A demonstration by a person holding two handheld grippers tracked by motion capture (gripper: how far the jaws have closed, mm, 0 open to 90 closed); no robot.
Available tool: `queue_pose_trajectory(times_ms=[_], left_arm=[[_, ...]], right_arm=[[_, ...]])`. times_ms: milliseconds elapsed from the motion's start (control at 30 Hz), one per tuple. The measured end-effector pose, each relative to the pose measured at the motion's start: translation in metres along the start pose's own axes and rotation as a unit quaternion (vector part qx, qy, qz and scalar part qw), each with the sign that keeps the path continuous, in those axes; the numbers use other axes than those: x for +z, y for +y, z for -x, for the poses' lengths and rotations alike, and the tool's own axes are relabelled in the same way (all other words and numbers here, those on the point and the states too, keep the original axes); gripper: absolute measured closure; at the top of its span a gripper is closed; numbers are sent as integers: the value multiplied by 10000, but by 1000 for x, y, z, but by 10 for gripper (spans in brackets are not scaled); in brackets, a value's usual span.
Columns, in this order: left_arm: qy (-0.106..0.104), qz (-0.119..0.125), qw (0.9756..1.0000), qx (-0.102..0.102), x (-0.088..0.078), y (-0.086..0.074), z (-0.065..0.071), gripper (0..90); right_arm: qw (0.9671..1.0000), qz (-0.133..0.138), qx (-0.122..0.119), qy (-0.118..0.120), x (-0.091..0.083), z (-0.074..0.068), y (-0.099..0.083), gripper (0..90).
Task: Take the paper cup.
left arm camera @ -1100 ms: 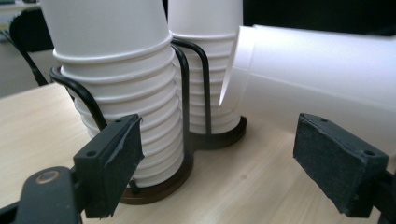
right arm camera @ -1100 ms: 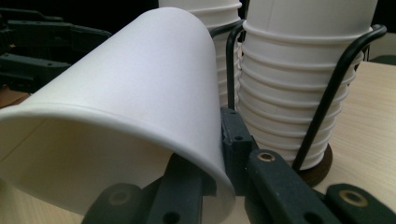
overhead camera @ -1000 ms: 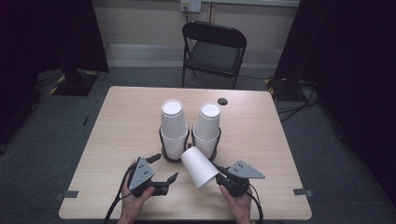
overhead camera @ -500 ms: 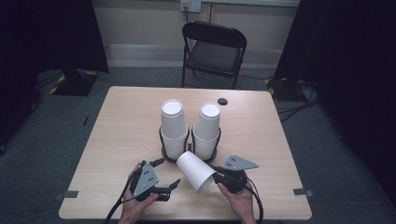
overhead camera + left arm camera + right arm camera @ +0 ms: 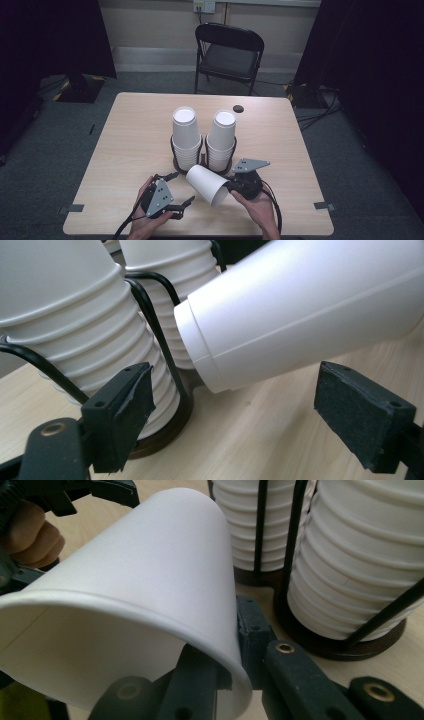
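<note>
Two stacks of white paper cups, the left stack (image 5: 186, 135) and the right stack (image 5: 221, 136), stand upside down in black wire holders at the table's middle. My right gripper (image 5: 229, 189) is shut on the rim of a single white cup (image 5: 206, 184), which lies tilted on its side above the table with its base toward the holders. In the right gripper view the jaws (image 5: 235, 650) pinch the cup (image 5: 135, 595) wall at its mouth. My left gripper (image 5: 181, 188) stands open just left of the cup. The cup's base (image 5: 310, 310) hangs ahead of its pads (image 5: 125, 410), untouched.
A small dark round thing (image 5: 238, 108) lies near the table's far edge. A black folding chair (image 5: 227, 52) stands behind the table (image 5: 125, 130). The holder base (image 5: 345, 645) and wire sit close to the right of the held cup.
The right gripper has risen a little with the cup and drifted slightly left, nearer the holders. The left gripper has barely moved.
</note>
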State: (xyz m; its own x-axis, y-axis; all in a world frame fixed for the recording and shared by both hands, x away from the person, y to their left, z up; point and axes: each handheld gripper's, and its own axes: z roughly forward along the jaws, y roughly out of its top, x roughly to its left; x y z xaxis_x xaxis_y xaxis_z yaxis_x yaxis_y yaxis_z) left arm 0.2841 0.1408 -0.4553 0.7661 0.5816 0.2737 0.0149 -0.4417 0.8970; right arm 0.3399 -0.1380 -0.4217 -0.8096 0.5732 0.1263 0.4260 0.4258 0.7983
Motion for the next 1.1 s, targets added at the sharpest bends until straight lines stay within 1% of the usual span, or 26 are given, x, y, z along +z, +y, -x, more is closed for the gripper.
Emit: queue_pose_trajectory(times_ms=[67,100,200,267,333,367,400,500,533,567,600,633,700,767,833,867,900,933,967,1000,1100], left_arm=[[-49,-60,9999,121,0,0,1,156],[-88,-83,9998,135,1,0,1,157],[-132,-160,9994,275,2,1,2,156],[-137,-200,9990,381,4,1,4,156],[-108,-310,9981,529,4,1,5,156],[-107,-318,9980,538,4,1,6,156],[-135,-311,9980,538,4,0,6,156],[-219,-301,9981,492,4,-3,6,156],[-233,-318,9979,518,4,-3,7,156],[-239,-351,9975,558,5,-4,7,156],[-247,-375,9971,621,5,-4,7,156],[-277,-370,9971,601,5,-4,8,156],[-252,-411,9965,680,5,-4,9,156],[-222,-393,9962,742,5,-4,10,160],[-227,-432,9954,829,7,-4,11,160],[-228,-450,9947,893,7,-5,12,155],[-247,-500,9935,994,8,-4,14,155],[-239,-504,9931,1029,9,-4,15,154],[-263,-545,9921,1097,10,-3,16,154],[-261,-598,9915,1125,11,-2,18,145],[-256,-650,9902,1206,15,0,20,127]], right_arm=[[9999,-143,11,25,0,1,3,865],[9997,-236,15,35,0,1,5,865],[9990,-431,39,109,3,3,7,865],[9979,-616,65,179,6,3,10,865],[9966,-794,69,205,9,3,13,865],[9965,-817,45,195,9,2,14,865],[9963,-824,45,254,9,2,15,865],[9947,-959,29,378,11,1,18,866],[9935,-1062,9,398,13,0,19,866],[9935,-1062,9,398,13,0,19,866],[9927,-1122,19,436,14,0,21,865],[9923,-1157,16,435,15,0,21,865],[9907,-1281,48,454,18,1,23,865],[9895,-1356,53,506,21,1,23,865],[9877,-1453,42,577,23,1,23,865],[9874,-1469,36,590,24,1,23,865],[9868,-1508,27,589,25,0,24,865],[9862,-1530,20,627,26,0,24,865],[9859,-1546,27,636,27,-1,24,865],[9850,-1593,-18,665,28,-1,26,865],[9841,-1643,-38,667,29,-2,27,865]])
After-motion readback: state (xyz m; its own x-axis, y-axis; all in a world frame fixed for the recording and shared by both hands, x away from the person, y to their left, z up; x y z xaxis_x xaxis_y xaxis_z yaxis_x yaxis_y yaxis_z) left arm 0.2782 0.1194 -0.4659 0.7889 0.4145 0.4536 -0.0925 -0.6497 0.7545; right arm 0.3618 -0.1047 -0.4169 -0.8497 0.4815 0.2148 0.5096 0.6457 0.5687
